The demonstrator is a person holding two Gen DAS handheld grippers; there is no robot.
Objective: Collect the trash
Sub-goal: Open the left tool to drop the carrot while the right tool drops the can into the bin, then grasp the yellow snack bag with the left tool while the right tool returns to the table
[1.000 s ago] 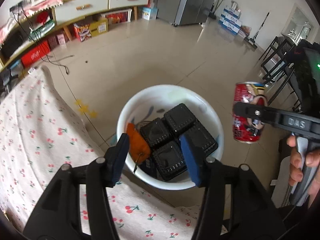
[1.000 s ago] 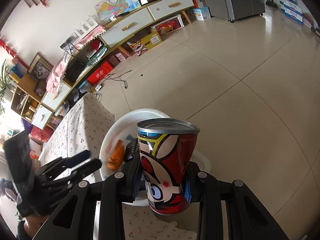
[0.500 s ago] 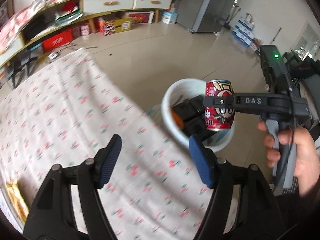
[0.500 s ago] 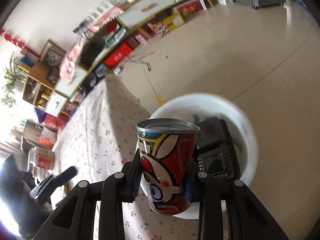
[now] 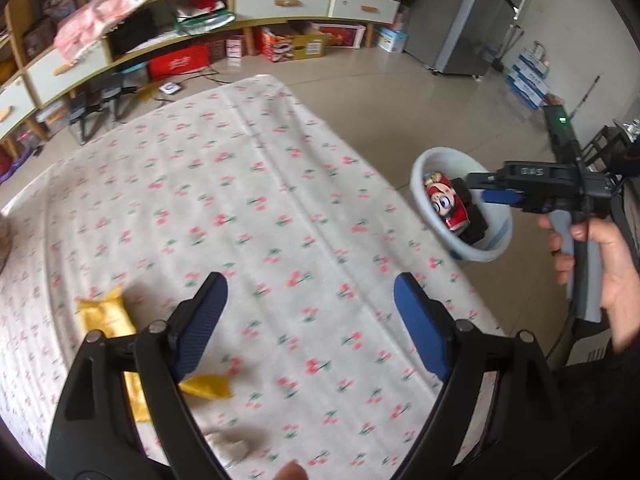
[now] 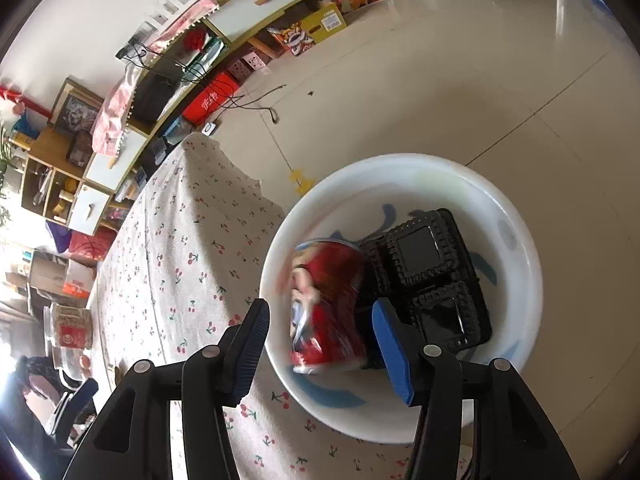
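Red and blurred, the cartoon can [image 6: 328, 312] now lies inside the white basin [image 6: 516, 240], leaning against the black trays [image 6: 432, 276]; half a second ago I had it clamped in my right gripper [image 6: 320, 348], whose jaws now stand apart with the can below and between them, clear of both pads as far as I can tell; from the left wrist view the can [image 5: 446, 206] shows face-up in the basin [image 5: 500, 236], which sits off the right edge of the tabletop, with the right gripper [image 5: 492, 188] poised over its rim and my right hand [image 5: 600, 264] on the handle; my left gripper [image 5: 308, 320] has swung away from the basin and back over the cherry-print tablecloth [image 5: 248, 184]; its jaws are spread wide with nothing between them; a yellow wrapper [image 5: 108, 316] lies on the cloth near the left edge of the tabletop, partly hidden behind the left finger [image 5: 200, 320]; another yellow scrap [image 5: 208, 386] shows just below that finger; something pale [image 5: 232, 446] by the near edge is too blurred to name.
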